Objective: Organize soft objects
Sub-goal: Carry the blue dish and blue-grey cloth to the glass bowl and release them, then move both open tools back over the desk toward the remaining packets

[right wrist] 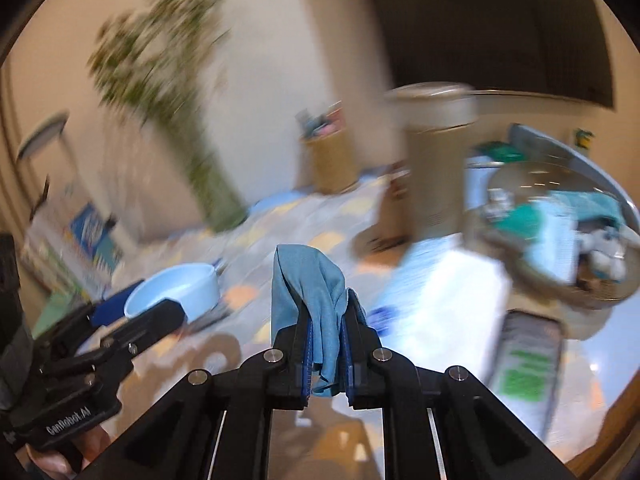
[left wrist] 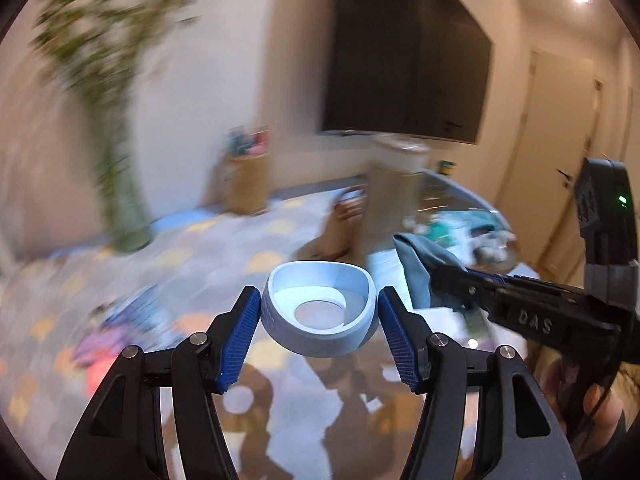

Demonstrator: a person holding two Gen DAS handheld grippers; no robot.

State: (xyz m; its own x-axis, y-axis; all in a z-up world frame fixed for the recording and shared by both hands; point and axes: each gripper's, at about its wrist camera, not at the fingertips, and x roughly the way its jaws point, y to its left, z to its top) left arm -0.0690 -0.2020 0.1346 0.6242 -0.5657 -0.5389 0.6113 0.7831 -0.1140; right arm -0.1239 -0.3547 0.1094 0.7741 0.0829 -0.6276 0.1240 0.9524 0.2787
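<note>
The left gripper (left wrist: 319, 312) has its blue ribbed jaws spread wide and pressed against the two sides of a pale blue, ring-shaped soft object with a hollow centre (left wrist: 320, 308), which it carries clear of the floor; the same object appears at the lower left of the right wrist view (right wrist: 176, 290), held in the black fingers there. The right gripper (right wrist: 326, 340) has its jaws nearly together, pinching a blue-grey cloth (right wrist: 310, 296) whose folds rise in a bunch above the tips while one corner hangs down between them. In the left wrist view this cloth (left wrist: 416, 264) sits just right of the ring, with the right gripper (left wrist: 448, 284) reaching in from the right edge.

Below both tools lies a patterned floor mat in pale blue and orange (left wrist: 224, 248). A white and blue padded item (right wrist: 440, 292) lies on it to the right. Further right a round glass surface (right wrist: 568, 192) carries teal and white soft items, blurred. Behind stands a tall beige cylindrical appliance (right wrist: 436, 152). Near the wall are a woven basket holding coloured things (left wrist: 246, 184) and a tall green plant (left wrist: 116, 128). A dark screen (left wrist: 408, 48) hangs on the wall.
</note>
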